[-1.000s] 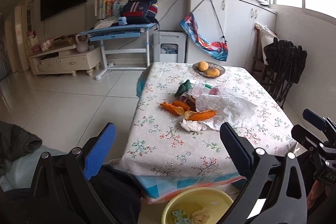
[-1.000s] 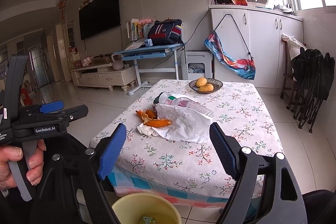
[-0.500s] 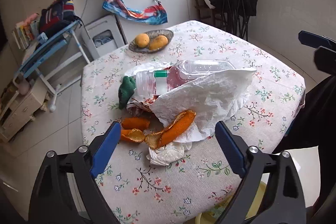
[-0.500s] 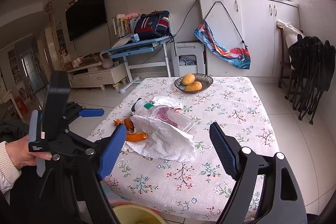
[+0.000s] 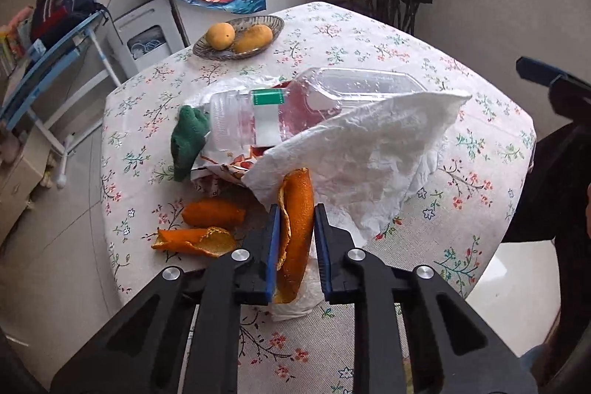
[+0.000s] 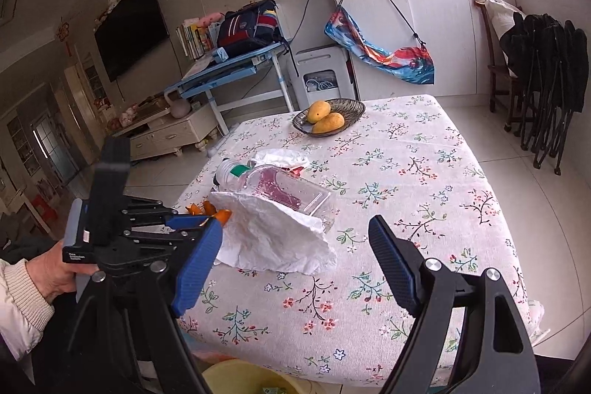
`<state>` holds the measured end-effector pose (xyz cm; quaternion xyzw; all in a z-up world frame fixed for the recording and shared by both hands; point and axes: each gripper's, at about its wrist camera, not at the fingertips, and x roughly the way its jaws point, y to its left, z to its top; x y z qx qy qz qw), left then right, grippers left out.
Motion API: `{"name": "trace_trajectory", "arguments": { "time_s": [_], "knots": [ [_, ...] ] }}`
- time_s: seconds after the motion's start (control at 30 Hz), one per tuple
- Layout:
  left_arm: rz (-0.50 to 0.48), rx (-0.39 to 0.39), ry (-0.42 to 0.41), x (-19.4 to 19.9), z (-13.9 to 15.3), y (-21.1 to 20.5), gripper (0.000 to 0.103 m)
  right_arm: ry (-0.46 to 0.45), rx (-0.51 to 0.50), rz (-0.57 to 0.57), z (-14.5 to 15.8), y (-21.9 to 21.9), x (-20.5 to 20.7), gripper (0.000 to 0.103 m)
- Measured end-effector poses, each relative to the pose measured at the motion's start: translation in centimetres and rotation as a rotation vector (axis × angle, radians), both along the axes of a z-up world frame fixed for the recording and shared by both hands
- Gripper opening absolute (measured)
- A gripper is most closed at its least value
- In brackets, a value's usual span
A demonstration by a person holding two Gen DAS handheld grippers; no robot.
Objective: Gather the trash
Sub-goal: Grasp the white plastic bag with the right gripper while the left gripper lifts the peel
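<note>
A long curled orange peel (image 5: 295, 191) stands between the blue pads of my left gripper (image 5: 295, 213), whose jaws are closing and press on both its sides. Two more peel pieces (image 5: 214, 213) (image 5: 195, 242) lie just to its left on the flowered table (image 5: 461, 120). Behind them a crumpled white paper (image 5: 362, 172) leans on a clear plastic bottle (image 5: 332, 98), with a green scrap (image 5: 188, 139) at the bottle's cap end. My right gripper (image 6: 295, 224) hangs open over the near side of the paper (image 6: 273, 239), holding nothing. The left gripper (image 6: 192, 222) shows at its left.
A dish of two yellow fruits (image 5: 240, 37) stands at the table's far side. A yellow bucket (image 6: 251, 379) sits on the floor under the near edge. Folded black chairs (image 6: 550, 72) lean by the right wall. A person's hand (image 6: 51, 276) holds the left gripper.
The left gripper dropped toward the table and its jaws went from wide apart to closed around the long orange peel. The right gripper moved closer to the table, still open.
</note>
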<state>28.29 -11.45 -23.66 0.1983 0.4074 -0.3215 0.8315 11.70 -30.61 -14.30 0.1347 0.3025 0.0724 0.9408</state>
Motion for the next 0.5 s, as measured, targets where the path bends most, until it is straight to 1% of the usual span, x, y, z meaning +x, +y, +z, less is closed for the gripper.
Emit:
{"name": "trace_trajectory", "arguments": {
  "time_s": [0.03,0.13,0.27,0.3,0.37,0.43,0.47,0.5],
  "knots": [
    [0.013,-0.019,0.011,0.0,0.3,0.5,0.018,0.004,-0.001,0.005,0.0,0.2,0.3,0.078],
    [0.070,-0.066,-0.001,-0.2,1.4,2.2,0.018,0.018,-0.017,0.022,-0.3,0.8,1.3,0.078],
    [0.198,-0.189,-0.001,-1.2,3.1,5.7,0.017,0.067,-0.040,0.049,-1.6,1.3,3.6,0.078],
    [0.228,-0.210,0.000,-1.5,3.2,6.5,0.017,0.079,-0.041,0.047,-2.0,1.4,4.2,0.078],
    [0.277,-0.232,0.010,-1.8,3.1,7.7,0.017,0.109,-0.033,0.059,-2.8,1.5,5.1,0.066],
    [0.312,-0.239,0.019,-1.8,2.9,8.5,0.017,0.158,-0.021,0.082,-3.5,1.7,5.8,0.036],
    [0.322,-0.243,0.021,-1.7,2.9,8.8,0.017,0.177,-0.020,0.090,-3.6,1.9,5.8,0.027],
    [0.330,-0.248,0.022,-1.6,2.9,9.0,0.017,0.184,-0.012,0.110,-3.6,2.1,5.6,0.012]
  ]
}}
